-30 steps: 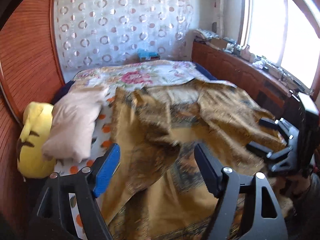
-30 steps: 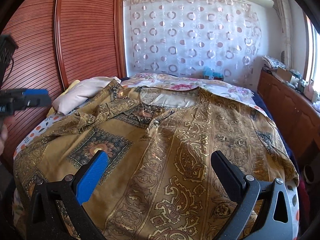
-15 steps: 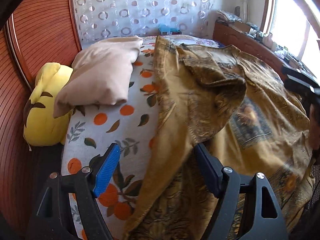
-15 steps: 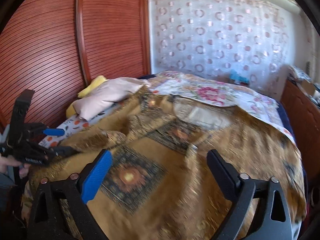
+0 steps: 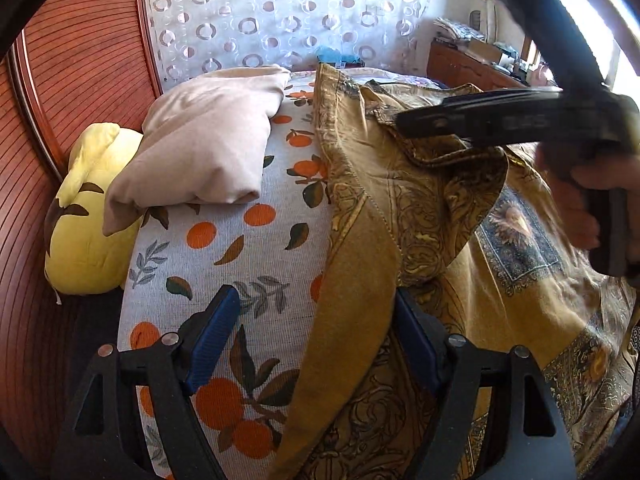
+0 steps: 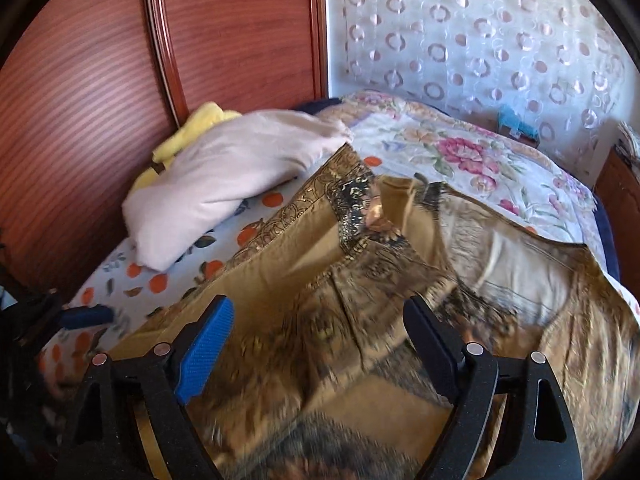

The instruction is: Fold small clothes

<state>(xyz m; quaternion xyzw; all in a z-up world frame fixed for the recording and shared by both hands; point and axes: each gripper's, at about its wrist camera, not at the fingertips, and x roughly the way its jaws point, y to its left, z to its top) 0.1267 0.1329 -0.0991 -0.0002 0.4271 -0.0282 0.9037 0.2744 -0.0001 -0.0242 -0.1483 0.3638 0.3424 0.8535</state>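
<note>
Your left gripper point(image 5: 316, 348) stands unclenched over the folded-in sleeve edge of the mustard patterned shirt point(image 5: 432, 216) filling centre-right frame, your right gripper point(image 6: 320, 344), jaws just narrowing, grasps nothing; judged light, limp: take it at hems.

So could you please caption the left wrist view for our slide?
Open left claw over the mustard patterned shirt's edge on the orange-print bedsheet.
</note>
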